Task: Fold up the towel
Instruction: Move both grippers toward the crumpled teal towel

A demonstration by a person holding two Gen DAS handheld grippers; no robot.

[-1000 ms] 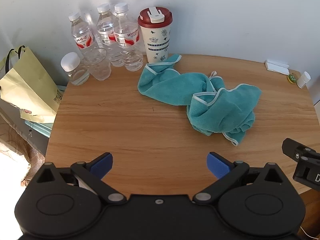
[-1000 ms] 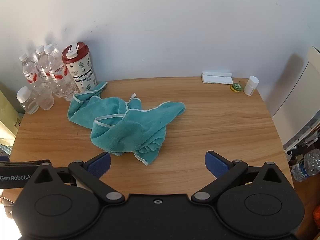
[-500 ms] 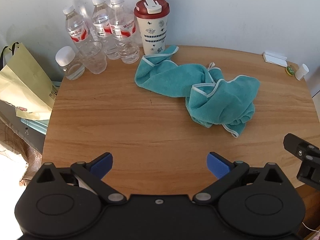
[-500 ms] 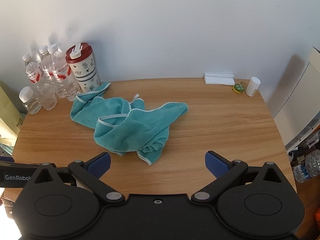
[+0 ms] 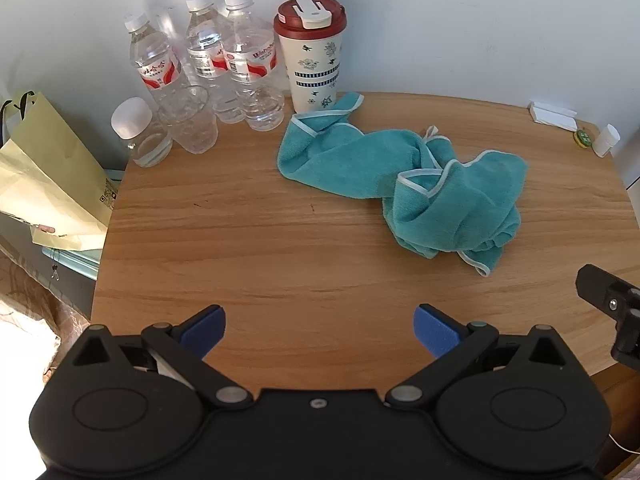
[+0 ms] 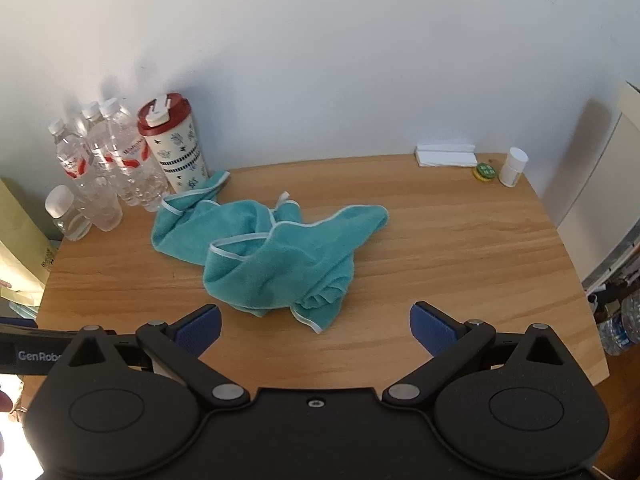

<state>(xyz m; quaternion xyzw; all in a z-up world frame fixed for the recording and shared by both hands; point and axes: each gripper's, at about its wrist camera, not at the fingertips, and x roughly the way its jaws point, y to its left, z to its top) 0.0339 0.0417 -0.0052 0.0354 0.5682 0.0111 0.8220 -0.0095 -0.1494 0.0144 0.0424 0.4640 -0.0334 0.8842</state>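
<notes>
A teal towel point(image 5: 404, 178) with pale piping lies crumpled on the wooden table point(image 5: 248, 248), one end touching the patterned tumbler. In the right wrist view the same towel point(image 6: 276, 256) sits just beyond the fingers, bunched toward the front. My left gripper point(image 5: 319, 330) hovers open over the table's near edge, well short of the towel, nothing between its blue pads. My right gripper point(image 6: 315, 326) is open too, its gap facing the towel's near loose corner. A black part of the right gripper point(image 5: 612, 300) shows at the right edge of the left wrist view.
Several water bottles point(image 5: 224, 60), a clear cup point(image 5: 192, 120), a small jar point(image 5: 138, 132) and a red-lidded tumbler point(image 5: 312, 52) stand at the back left by the wall. A white box point(image 6: 446, 155), green tin point(image 6: 485, 171) and white vial point(image 6: 513, 167) sit back right. A yellow paper bag point(image 5: 44, 184) hangs off the left.
Both views have shifted slightly: the left wrist camera rose then dropped back closer, and the right one drew back a little. The towel lies unmoved and both grippers stay open.
</notes>
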